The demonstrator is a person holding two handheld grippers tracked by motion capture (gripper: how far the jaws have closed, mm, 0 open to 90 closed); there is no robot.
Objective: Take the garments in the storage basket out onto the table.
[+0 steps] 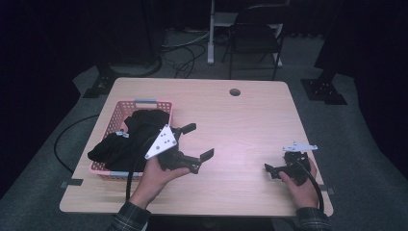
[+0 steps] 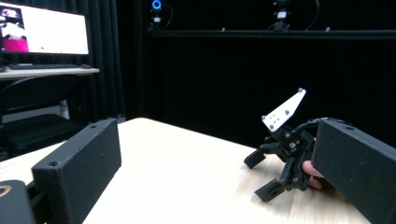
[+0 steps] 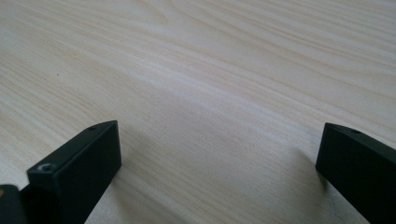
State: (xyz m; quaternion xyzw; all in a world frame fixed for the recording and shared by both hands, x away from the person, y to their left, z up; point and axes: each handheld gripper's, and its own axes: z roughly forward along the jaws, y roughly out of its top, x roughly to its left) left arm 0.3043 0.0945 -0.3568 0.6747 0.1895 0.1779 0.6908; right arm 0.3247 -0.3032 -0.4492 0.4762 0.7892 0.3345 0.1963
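Left gripper (image 1: 198, 142) fingers open, empty, just right of pink basket (image 1: 118, 111) holding black cloth (image 1: 126, 139) at worktop (image 1: 250, 125) left. Right gripper (image 1: 271, 169) fingers open, empty, near right edge.

A curtained recording lab.

Black drapes wall the room; cameras (image 2: 156, 5) hang on a rail at 12 o'clock, a lit monitor (image 2: 44, 29) sits on a desk at 10 o'clock, cables (image 1: 185, 53) trail over grey carpet beyond the wooden surface (image 1: 250, 120), beside an empty black chair (image 1: 255, 36).
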